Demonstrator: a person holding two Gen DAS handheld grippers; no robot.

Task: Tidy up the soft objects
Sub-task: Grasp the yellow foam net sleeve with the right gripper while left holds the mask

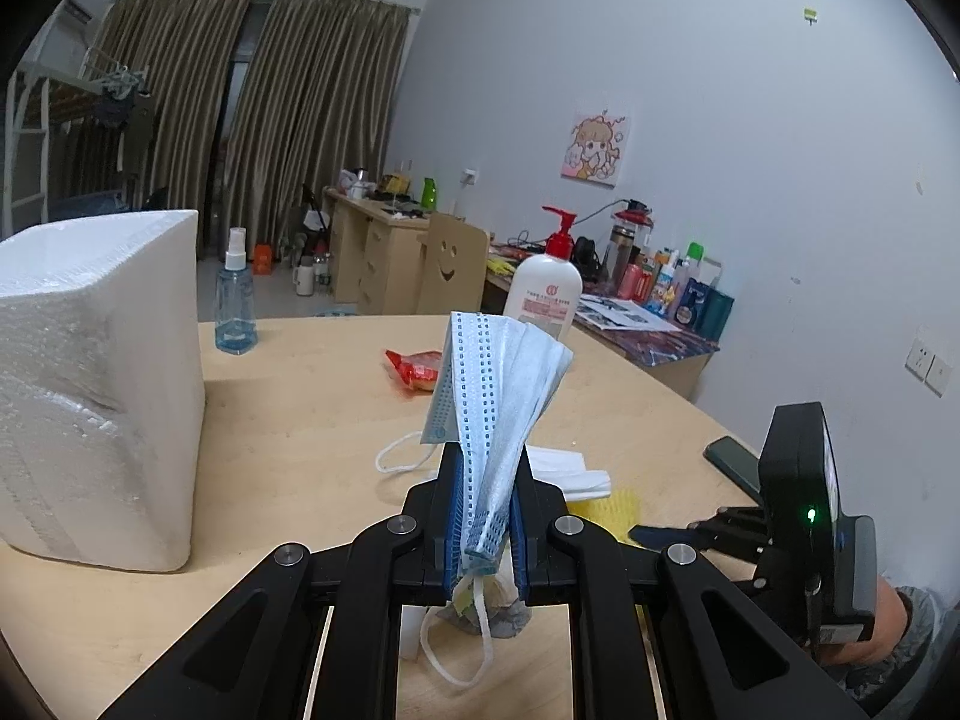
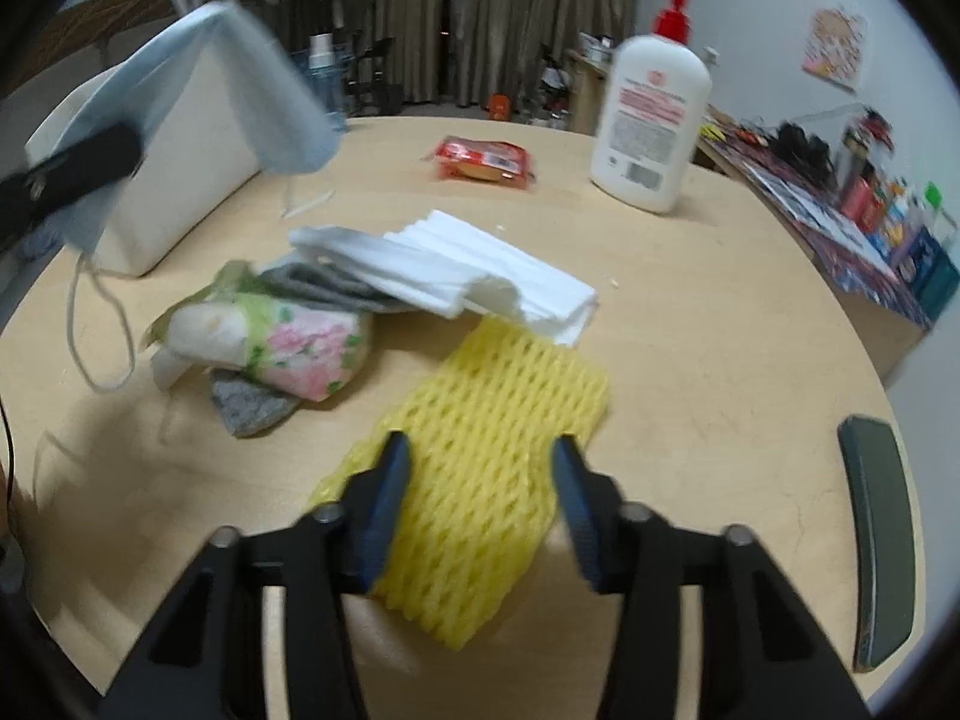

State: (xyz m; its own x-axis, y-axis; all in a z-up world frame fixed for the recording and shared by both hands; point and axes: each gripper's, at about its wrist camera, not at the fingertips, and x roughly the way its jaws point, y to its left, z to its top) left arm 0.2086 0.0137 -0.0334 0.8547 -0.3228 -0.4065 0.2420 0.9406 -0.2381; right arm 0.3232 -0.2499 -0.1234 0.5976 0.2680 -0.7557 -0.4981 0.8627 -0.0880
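Note:
My left gripper (image 1: 486,456) is shut on a light blue face mask (image 1: 498,372), which stands up from the jaws with an ear loop hanging below. The same mask (image 2: 258,90) shows at the upper left of the right wrist view. My right gripper (image 2: 480,456) points down at a yellow foam net (image 2: 480,408) lying flat on the round wooden table (image 2: 720,360). The net lies between the blue fingers, not visibly squeezed. Beyond it lie folded white tissues (image 2: 480,276), a floral tissue pack (image 2: 282,348) and a grey cloth (image 2: 252,408).
A white foam box (image 1: 102,384) stands on the table's left side. A blue spray bottle (image 1: 235,300), a red snack packet (image 2: 483,159) and a white pump bottle (image 2: 651,96) sit toward the far edge. A dark phone (image 2: 879,534) lies near the right rim.

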